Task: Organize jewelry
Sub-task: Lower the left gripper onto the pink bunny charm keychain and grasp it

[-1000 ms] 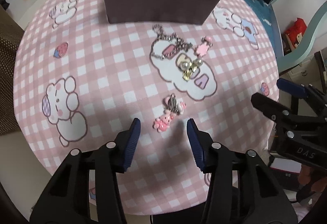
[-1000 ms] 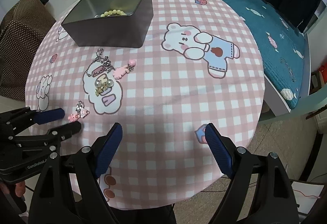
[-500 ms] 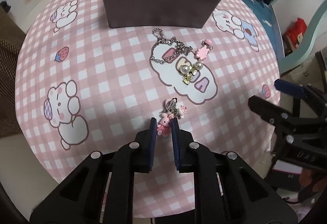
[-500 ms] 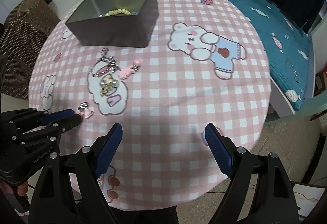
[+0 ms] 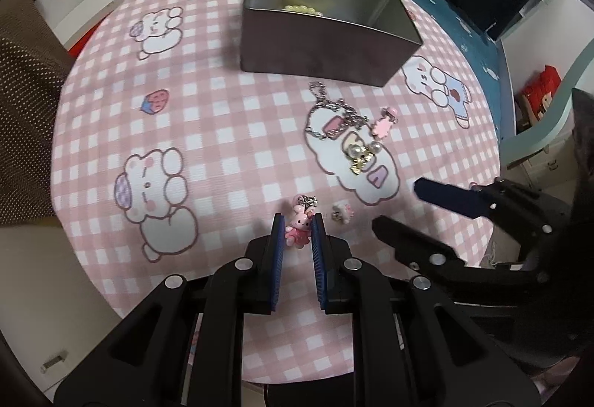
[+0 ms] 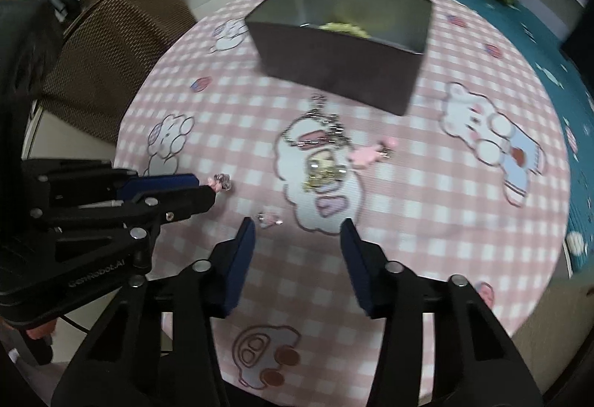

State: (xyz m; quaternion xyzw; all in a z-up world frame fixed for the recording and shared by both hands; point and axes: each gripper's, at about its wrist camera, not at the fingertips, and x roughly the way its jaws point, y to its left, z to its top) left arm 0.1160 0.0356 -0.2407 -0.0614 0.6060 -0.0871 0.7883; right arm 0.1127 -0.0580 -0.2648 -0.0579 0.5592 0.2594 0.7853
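My left gripper (image 5: pixel 298 227) is shut on a pink bunny charm (image 5: pixel 299 226), held just above the pink checked tablecloth; it also shows in the right wrist view (image 6: pixel 208 184). A small pink charm (image 5: pixel 342 213) lies on the cloth just right of it, also in the right wrist view (image 6: pixel 269 219). My right gripper (image 6: pixel 297 234) is open and empty, close behind that charm; in the left wrist view (image 5: pixel 404 203) it is at right. A silver chain (image 5: pixel 336 114), a pearl and gold piece (image 5: pixel 362 156) and a pink hair clip (image 5: pixel 386 121) lie further on. The grey metal box (image 5: pixel 315 47) holds a yellow bead bracelet (image 5: pixel 302 9).
The round table's edge (image 5: pixel 74 206) is near on the left and front. A brown dotted chair (image 6: pixel 111 47) stands left of the table. A bed with teal cover (image 5: pixel 479 47) lies behind and to the right.
My left gripper closed on the pink bunny charm and lifted it, leaving the small pink charm on the cloth. My right gripper swung left toward the jewelry, narrowing its opening somewhat.
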